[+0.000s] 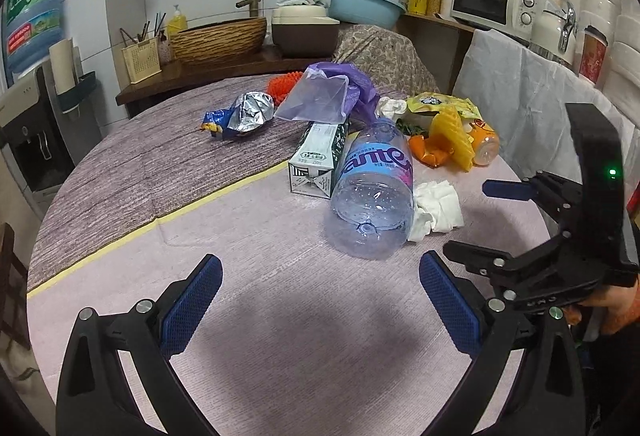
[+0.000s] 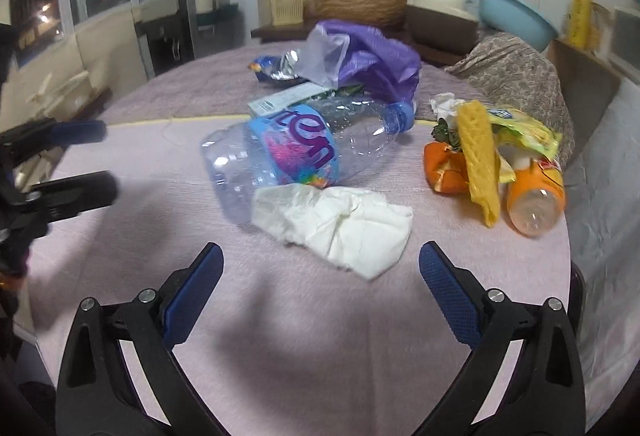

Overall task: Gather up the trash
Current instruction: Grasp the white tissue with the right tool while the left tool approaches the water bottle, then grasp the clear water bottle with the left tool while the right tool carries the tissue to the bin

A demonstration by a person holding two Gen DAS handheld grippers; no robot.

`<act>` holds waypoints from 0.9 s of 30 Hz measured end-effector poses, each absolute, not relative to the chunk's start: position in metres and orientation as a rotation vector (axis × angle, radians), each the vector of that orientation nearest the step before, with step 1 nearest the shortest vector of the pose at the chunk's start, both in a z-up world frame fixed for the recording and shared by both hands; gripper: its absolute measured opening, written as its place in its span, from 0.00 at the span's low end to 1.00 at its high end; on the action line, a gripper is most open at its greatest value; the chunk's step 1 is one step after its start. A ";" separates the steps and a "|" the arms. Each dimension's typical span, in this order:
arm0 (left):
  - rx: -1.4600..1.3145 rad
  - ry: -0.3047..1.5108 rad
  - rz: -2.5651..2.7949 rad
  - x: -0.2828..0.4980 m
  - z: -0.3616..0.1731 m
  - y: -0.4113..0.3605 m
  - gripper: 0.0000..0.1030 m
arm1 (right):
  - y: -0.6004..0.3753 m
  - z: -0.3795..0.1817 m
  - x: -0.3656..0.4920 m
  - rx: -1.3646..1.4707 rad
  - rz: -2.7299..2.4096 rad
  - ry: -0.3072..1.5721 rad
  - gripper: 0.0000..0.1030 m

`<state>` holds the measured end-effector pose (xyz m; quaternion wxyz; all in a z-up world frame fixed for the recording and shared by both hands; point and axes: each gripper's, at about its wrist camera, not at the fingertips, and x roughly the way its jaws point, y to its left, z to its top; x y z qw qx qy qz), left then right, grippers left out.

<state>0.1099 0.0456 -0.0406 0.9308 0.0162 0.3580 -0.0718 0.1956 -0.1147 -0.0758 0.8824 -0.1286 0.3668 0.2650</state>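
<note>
Left wrist view: left hand-held gripper spread, empty, low over the bench. Clear bottle lies on its side just ahead, base toward the camera; milk carton touches its left flank, crumpled tissue its right. Right hand-held gripper also spread, beyond the tissue.

Right wrist view: right hand-held gripper spread, tissue just ahead, against the bottle. Best to straddle the tissue's bulk and close gently. Purple bag behind the bottle; its mouth is hard to make out. Small orange bottle is partly covered by wrappers.
</note>
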 end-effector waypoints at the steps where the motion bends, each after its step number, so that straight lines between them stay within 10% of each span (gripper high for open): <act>1: 0.031 0.736 -0.146 0.112 -0.040 0.047 0.95 | -0.112 -0.078 0.201 -0.291 0.552 0.772 0.90; 15: -0.023 0.803 -0.216 0.140 -0.046 0.047 0.95 | -0.111 -0.095 0.219 -0.319 0.570 0.829 0.24; 27: 0.204 0.898 -0.377 0.205 -0.035 -0.015 0.94 | -0.158 -0.073 0.188 -0.123 0.537 0.787 0.21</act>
